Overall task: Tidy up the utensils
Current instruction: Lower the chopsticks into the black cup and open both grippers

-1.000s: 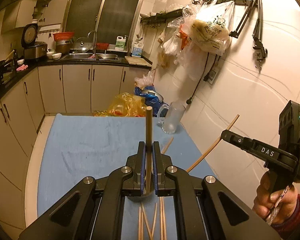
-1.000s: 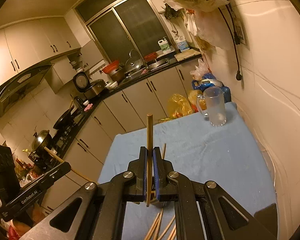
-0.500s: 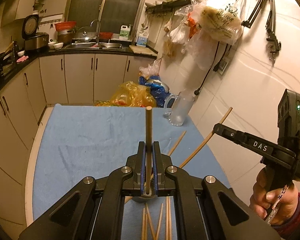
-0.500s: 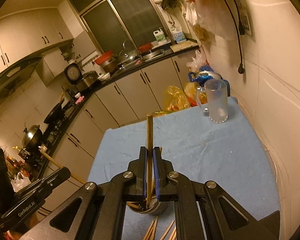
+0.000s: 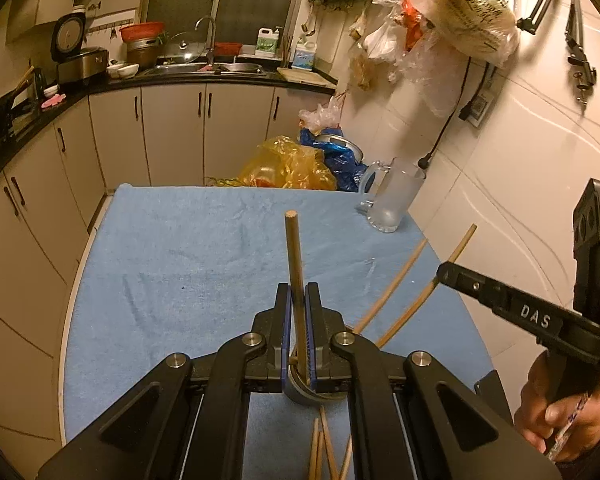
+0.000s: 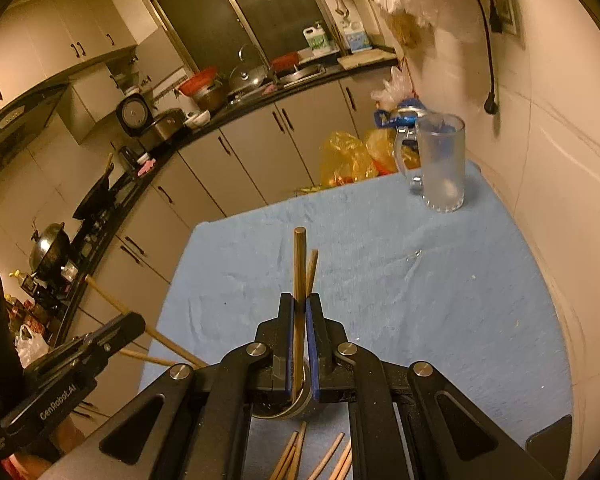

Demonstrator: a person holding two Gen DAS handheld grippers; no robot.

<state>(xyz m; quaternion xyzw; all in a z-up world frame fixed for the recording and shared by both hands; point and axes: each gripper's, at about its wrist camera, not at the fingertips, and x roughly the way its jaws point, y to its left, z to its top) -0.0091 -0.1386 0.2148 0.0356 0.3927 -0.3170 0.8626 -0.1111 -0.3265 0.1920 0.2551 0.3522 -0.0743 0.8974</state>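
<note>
My left gripper [image 5: 298, 294] is shut on a wooden chopstick [image 5: 293, 256] that stands upright. Its lower end dips into the mouth of a round metal holder [image 5: 300, 392] on the blue cloth. My right gripper [image 6: 299, 300] is shut on another chopstick [image 6: 299, 268], also upright over the same holder [image 6: 296, 406]. In the left wrist view the right gripper [image 5: 444, 272] shows at the right, its chopstick [image 5: 458, 246] slanting down to the holder. One more chopstick [image 5: 396, 280] leans out of it. Several loose chopsticks [image 6: 296, 456] lie on the cloth in front of the holder.
A frosted glass mug [image 6: 442, 164] stands at the table's far right corner by the wall. Yellow and blue plastic bags [image 5: 292, 164] sit behind the far edge. The blue cloth [image 5: 188, 256] covers the table; cabinets run along the left.
Both grippers have sunk toward the table with their chopsticks still clamped. The metal holder has come into view under the jaws, and the mug looks nearer.
</note>
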